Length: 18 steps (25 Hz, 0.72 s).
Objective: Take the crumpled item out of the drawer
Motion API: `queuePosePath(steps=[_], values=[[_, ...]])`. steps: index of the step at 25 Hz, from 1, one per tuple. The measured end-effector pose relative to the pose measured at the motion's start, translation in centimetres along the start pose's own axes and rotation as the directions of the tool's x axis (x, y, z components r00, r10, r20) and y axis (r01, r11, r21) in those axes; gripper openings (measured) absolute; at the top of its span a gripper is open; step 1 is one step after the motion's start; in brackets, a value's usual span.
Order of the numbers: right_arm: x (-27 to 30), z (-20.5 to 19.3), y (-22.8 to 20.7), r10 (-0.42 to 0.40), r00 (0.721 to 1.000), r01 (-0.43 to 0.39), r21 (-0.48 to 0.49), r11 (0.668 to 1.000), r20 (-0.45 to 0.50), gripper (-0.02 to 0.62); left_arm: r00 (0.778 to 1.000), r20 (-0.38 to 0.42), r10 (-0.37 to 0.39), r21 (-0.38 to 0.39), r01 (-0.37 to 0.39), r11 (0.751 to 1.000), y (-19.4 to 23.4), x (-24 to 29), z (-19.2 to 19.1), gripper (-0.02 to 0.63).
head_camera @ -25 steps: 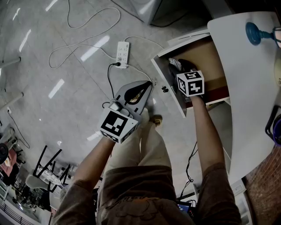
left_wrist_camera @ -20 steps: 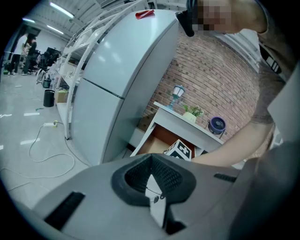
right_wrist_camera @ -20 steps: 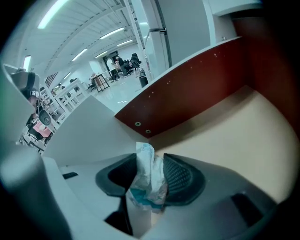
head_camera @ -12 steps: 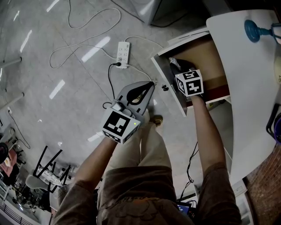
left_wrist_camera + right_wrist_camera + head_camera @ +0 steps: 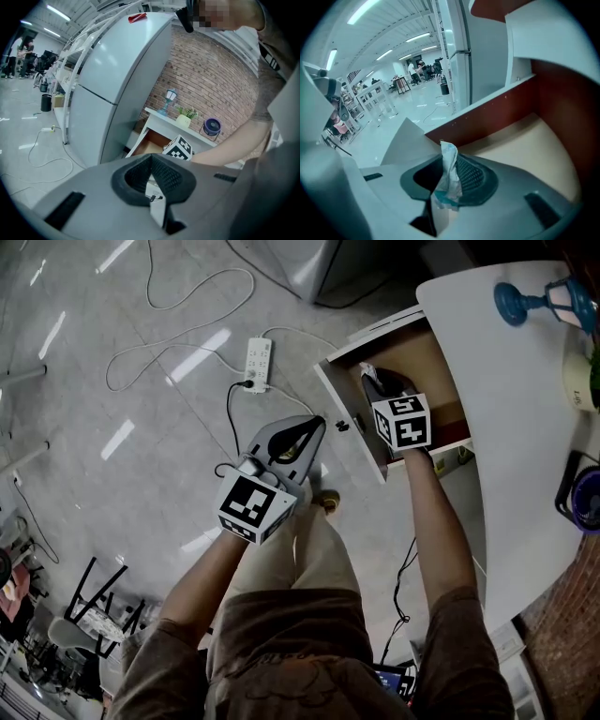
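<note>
The white table's drawer (image 5: pixel 349 404) stands pulled open over the floor, its tan bottom (image 5: pixel 525 140) bare. My right gripper (image 5: pixel 377 382) reaches down into the drawer's front left corner, its marker cube (image 5: pixel 404 421) above the rim. Its jaws are closing on the crumpled item (image 5: pixel 449 173), a white and teal scrap that sticks up between the pads (image 5: pixel 471 176). A white bit of the item (image 5: pixel 367 370) shows beyond the gripper. My left gripper (image 5: pixel 317 422) hangs outside the drawer to its left, above the floor, shut and holding nothing.
A power strip (image 5: pixel 259 354) and loose cables (image 5: pixel 178 329) lie on the floor to the left. The white tabletop (image 5: pixel 506 399) carries a blue stand (image 5: pixel 517 304) and a small fan (image 5: pixel 212 126). A tall fridge (image 5: pixel 117 79) stands beside the table.
The right gripper stays in the drawer's front corner, a little lower over the item. The left gripper has barely moved. The whole head view has shifted slightly.
</note>
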State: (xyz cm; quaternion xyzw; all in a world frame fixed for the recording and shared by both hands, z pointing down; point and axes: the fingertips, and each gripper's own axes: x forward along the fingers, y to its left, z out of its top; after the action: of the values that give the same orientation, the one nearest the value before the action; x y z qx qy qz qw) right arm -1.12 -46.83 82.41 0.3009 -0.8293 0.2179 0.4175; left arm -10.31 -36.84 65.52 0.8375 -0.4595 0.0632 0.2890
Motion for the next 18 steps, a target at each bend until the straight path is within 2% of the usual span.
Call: queuePosePath(steps=[10,18], values=[[-7.5,6.7,1.2,0.009,0.992,-0.007,-0.018,1.000,0.128,0.092,0.998,0.065,0.001,0.006,-0.001,1.000,-2.7,-2.6,6.2,0.006],[-14.8,12.9,3.8,0.026,0.968,-0.018,-0.033,0.999,0.249,0.092,0.996,0.093,-0.012,0.054,0.007,0.998,-5.8,-6.2,11.2,0.006]])
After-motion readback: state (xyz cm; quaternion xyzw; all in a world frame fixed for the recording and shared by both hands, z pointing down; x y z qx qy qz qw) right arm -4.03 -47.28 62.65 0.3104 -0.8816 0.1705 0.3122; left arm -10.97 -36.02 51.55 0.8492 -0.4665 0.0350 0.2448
